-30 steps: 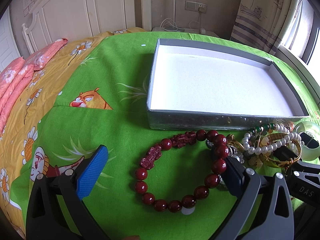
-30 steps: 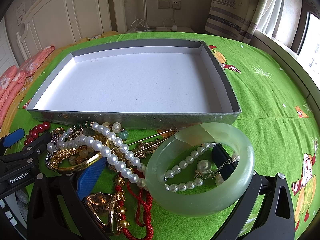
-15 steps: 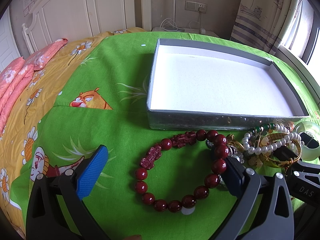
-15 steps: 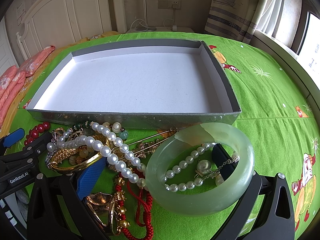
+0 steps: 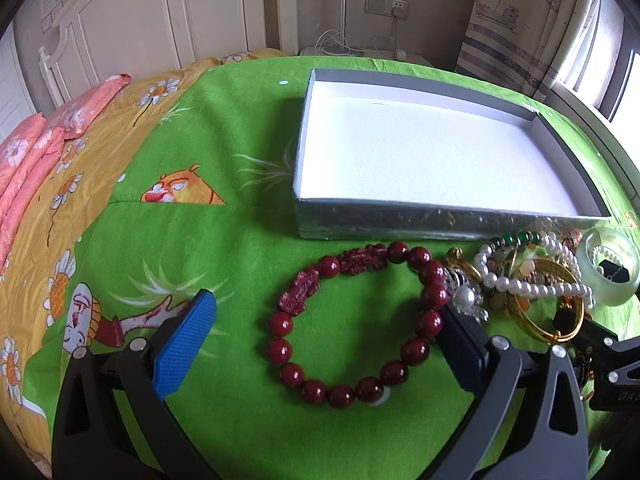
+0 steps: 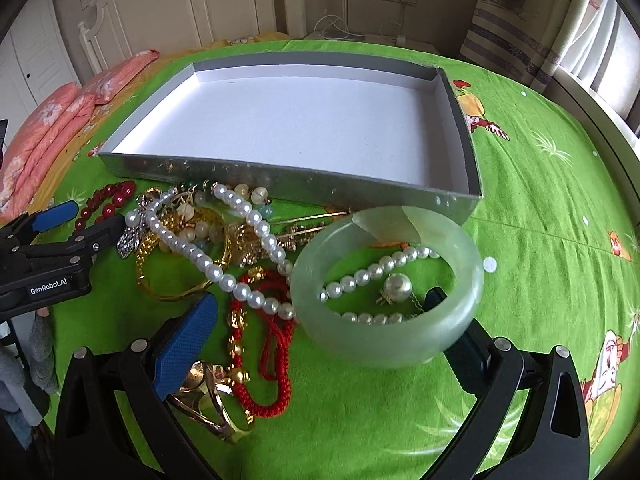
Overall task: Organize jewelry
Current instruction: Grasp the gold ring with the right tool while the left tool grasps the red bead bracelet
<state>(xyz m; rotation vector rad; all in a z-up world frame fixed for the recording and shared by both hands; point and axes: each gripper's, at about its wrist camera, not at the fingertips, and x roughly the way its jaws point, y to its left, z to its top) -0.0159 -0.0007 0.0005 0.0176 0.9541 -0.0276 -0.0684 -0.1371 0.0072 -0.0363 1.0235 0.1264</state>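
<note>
A dark red bead bracelet (image 5: 352,320) lies on the green sheet between the open fingers of my left gripper (image 5: 324,328). A pale green jade bangle (image 6: 386,284) lies between the open fingers of my right gripper (image 6: 320,320), with a pearl strand (image 6: 372,276) through it. A heap of jewelry (image 6: 200,240) holds a long pearl necklace (image 6: 224,272), a gold bangle (image 6: 176,280) and a red cord bracelet (image 6: 272,352). The grey box (image 6: 304,132) with a white floor stands empty just behind. The left gripper also shows at the left of the right wrist view (image 6: 80,220).
The bed has a green cartoon sheet (image 5: 180,240) and a yellow flowered cover (image 5: 80,160) with pink pillows (image 5: 40,152) at the left. A white headboard (image 5: 160,20), a wall socket (image 5: 384,4) and a curtain (image 5: 520,20) stand beyond.
The right wrist view has shifted: the box and jewelry heap now sit further left and tilted, so my right gripper has moved or turned. The left gripper has hardly moved.
</note>
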